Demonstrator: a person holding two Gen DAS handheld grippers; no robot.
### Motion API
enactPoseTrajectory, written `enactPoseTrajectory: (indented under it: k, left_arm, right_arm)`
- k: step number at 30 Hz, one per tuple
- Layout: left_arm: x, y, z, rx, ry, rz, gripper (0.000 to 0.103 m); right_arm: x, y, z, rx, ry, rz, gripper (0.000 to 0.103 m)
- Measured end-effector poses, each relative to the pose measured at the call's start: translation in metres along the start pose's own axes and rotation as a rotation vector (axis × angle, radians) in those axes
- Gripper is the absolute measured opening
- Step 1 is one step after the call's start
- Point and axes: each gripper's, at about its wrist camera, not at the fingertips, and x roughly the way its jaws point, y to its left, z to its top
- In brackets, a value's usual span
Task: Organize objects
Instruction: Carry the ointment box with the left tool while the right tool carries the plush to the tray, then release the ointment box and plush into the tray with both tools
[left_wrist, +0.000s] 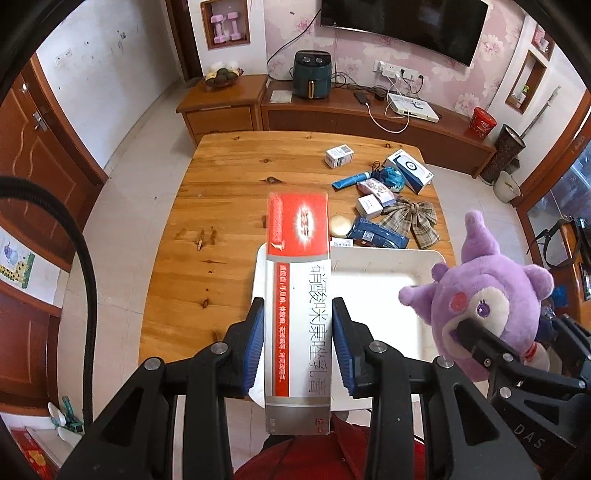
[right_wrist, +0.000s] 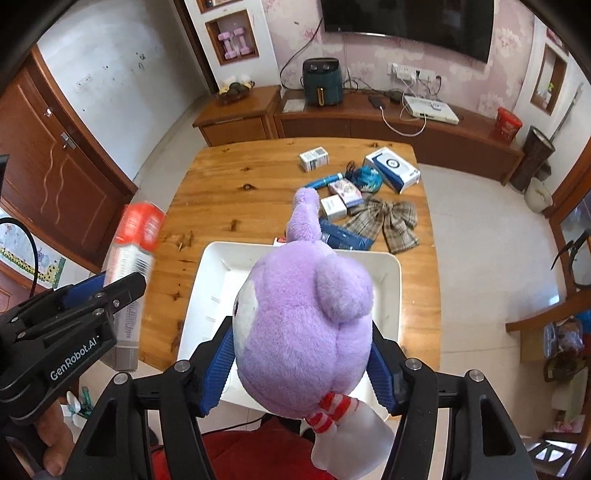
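Note:
My left gripper (left_wrist: 297, 345) is shut on a long red-and-white medicine box (left_wrist: 297, 280) and holds it above the left edge of the white tray (left_wrist: 384, 258). My right gripper (right_wrist: 301, 365) is shut on a purple plush toy (right_wrist: 303, 325) and holds it above the white tray (right_wrist: 391, 295). The plush toy (left_wrist: 487, 306) also shows at the right of the left wrist view. The box (right_wrist: 129, 266) and the left gripper (right_wrist: 107, 291) show at the left of the right wrist view. The tray looks empty.
The wooden table (left_wrist: 229, 192) carries a heap at its far right: small white boxes (left_wrist: 339, 156), a blue tube (left_wrist: 349, 181), a blue-and-white box (left_wrist: 408, 170), a plaid bow (left_wrist: 410, 218), a blue packet (left_wrist: 378, 232), a round tin (left_wrist: 340, 225).

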Motion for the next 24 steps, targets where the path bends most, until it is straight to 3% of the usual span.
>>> enactPoseTrajectory:
  k: [7, 9, 12, 16, 23, 24]
  left_arm:
    - [0.0059, -0.0008, -0.0025, 0.039, 0.038, -0.013, 0.040]
    - [0.0057, 0.0006, -0.0025, 0.037, 0.040, -0.012, 0.047]
    - [0.0049, 0.0036, -0.0014, 0.039, 0.038, -0.016, 0.065]
    - [0.0046, 0.0050, -0.0017, 0.074, 0.036, -0.025, 0.079]
    - [0.0067, 0.0021, -0.0021, 0.104, 0.046, -0.014, 0.081]
    - [0.0064, 0.0024, -0.0022, 0.175, 0.050, -0.037, 0.081]
  right_arm:
    - [0.0004, 0.0058, -0.0025, -0.019, 0.009, -0.026, 0.067]
    - [0.0012, 0.0054, -0.0028, -0.014, 0.013, -0.030, 0.069]
    - [0.0017, 0.0032, -0.0045, 0.002, 0.019, -0.022, 0.069]
    - [0.0022, 0.0034, -0.0048, 0.004, 0.025, -0.020, 0.069]
    - [0.0027, 0.0082, -0.0073, -0.014, 0.024, -0.024, 0.069]
    - [0.0029, 0.0084, -0.0076, -0.015, 0.023, -0.024, 0.069]
